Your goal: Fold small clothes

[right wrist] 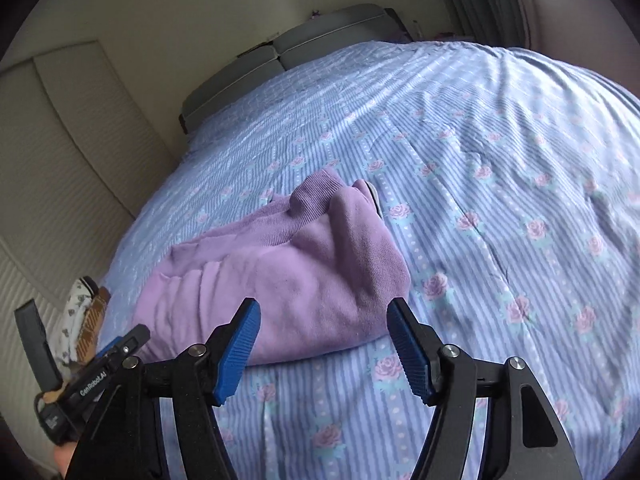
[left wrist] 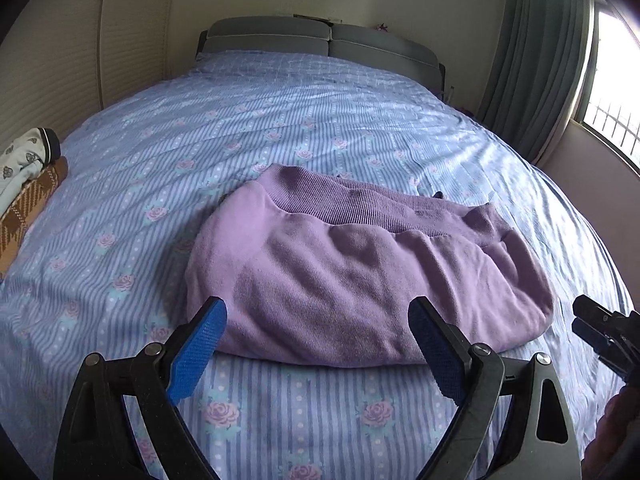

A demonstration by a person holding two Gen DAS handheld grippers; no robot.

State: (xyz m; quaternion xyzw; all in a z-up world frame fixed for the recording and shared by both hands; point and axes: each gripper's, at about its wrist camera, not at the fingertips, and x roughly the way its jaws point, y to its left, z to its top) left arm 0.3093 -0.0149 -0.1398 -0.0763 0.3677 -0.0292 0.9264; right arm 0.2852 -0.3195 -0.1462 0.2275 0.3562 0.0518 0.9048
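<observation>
Blue striped bedsheet (left wrist: 320,128) carries the purple garment (left wrist: 360,280), folded near the bed's near edge. Soft, light fleece, likely limp: best pinched at its near fold. Left gripper (left wrist: 318,330) and right gripper (right wrist: 324,330) both gape, empty.

I see a soft, matt purple fleece garment (left wrist: 352,280) with a ribbed knit band along its far edge. Under it, the blue striped cotton bedsheet with printed roses (left wrist: 280,120) looks thin and wrinkled. Nearest me, my left gripper (left wrist: 318,330) has matt black plastic arms, knurled blue rubbery pads (left wrist: 200,348) and shiny metal rivets.
</observation>
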